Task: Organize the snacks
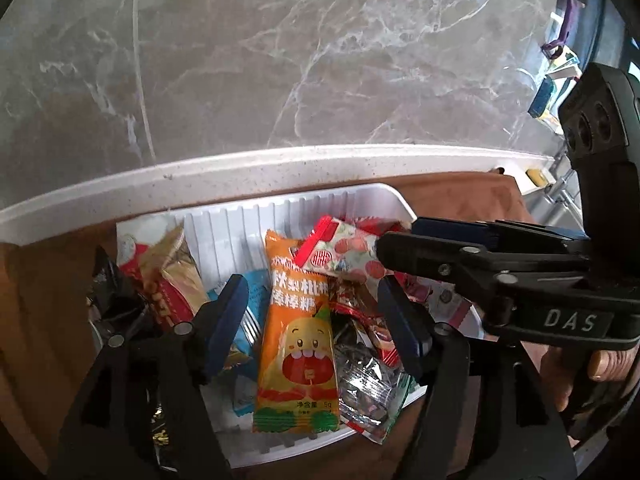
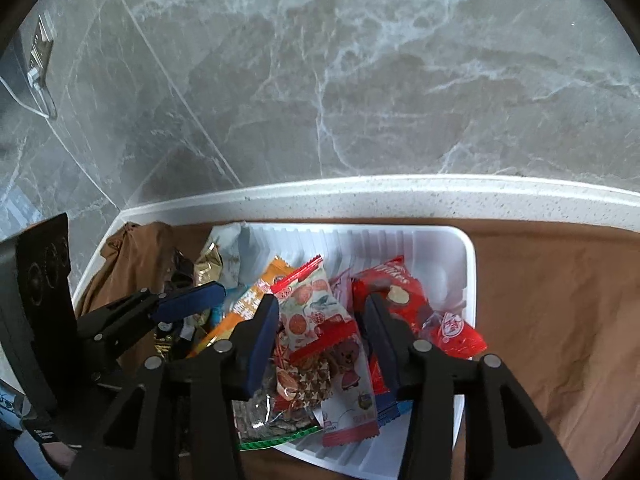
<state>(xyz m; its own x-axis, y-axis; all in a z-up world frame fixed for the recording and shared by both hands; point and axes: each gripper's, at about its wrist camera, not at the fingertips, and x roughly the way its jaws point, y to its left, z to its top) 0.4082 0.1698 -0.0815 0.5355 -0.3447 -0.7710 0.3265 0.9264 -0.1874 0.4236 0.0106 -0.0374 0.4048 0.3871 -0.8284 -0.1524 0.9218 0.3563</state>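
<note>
A white ribbed tray [image 1: 224, 232] [image 2: 448, 248] holds a pile of snack packets. An orange lollipop packet [image 1: 298, 356] [image 2: 244, 308] lies in the middle. A white packet with red circles [image 1: 348, 256] [image 2: 312, 308] lies on top of the pile. Red packets [image 2: 404, 300] sit at the tray's right. My left gripper [image 1: 312, 320] is open above the orange packet. My right gripper [image 2: 320, 340] is open over the white and pink packets; it shows in the left wrist view [image 1: 400, 248] with its tip by the white packet.
The tray stands on a brown cloth [image 2: 552, 320] on a white speckled counter edge [image 2: 400, 192] against a grey marble wall [image 2: 320, 80]. Loose packets [image 1: 160, 276] lie at the tray's left. A crumpled cloth [image 2: 136, 256] lies at the back left.
</note>
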